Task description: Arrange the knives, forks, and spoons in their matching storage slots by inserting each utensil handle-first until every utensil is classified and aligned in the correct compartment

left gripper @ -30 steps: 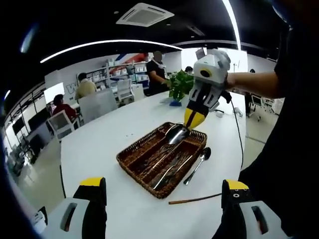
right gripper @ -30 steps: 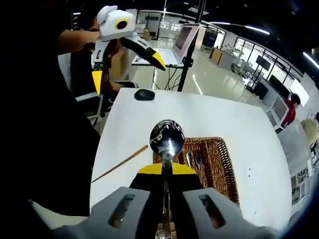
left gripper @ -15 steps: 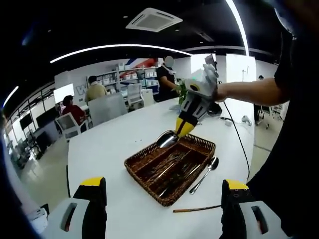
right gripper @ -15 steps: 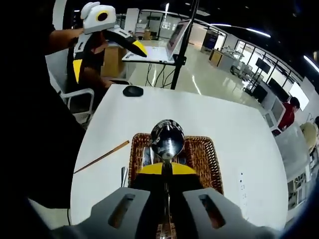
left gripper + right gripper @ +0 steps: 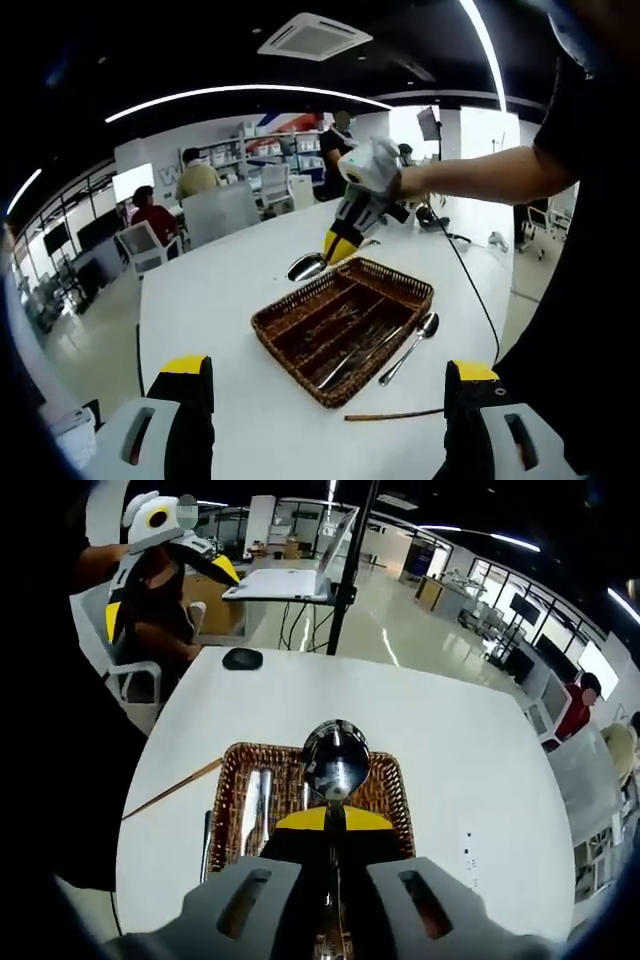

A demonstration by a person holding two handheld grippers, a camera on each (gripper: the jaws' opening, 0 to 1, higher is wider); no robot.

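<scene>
A brown wicker tray (image 5: 290, 310) with long slots holds several pieces of cutlery on the white table. In the left gripper view, my right gripper (image 5: 338, 245) reaches in from the right, shut on a metal spoon (image 5: 306, 267) that hangs just past the tray's far rim. A loose spoon (image 5: 408, 345) lies on the table beside the tray. My left gripper (image 5: 328, 390) is open, jaws wide apart, nothing between them. In the right gripper view, the held spoon (image 5: 336, 760) sticks up bowl-first from my right gripper (image 5: 335, 820) above the tray (image 5: 395, 785). My left gripper (image 5: 170, 592) hovers open at upper left.
A thin wooden stick (image 5: 393, 413) lies on the table near the tray, and the stick (image 5: 172, 787) also appears left of it. A black mouse (image 5: 242, 659) sits at the table's far edge, a laptop (image 5: 290, 580) on a stand behind. People sit at desks beyond the table.
My right gripper has carried the spoon from above the tray's far end to just beyond its far rim. In the right gripper view the tray has slid under the spoon.
</scene>
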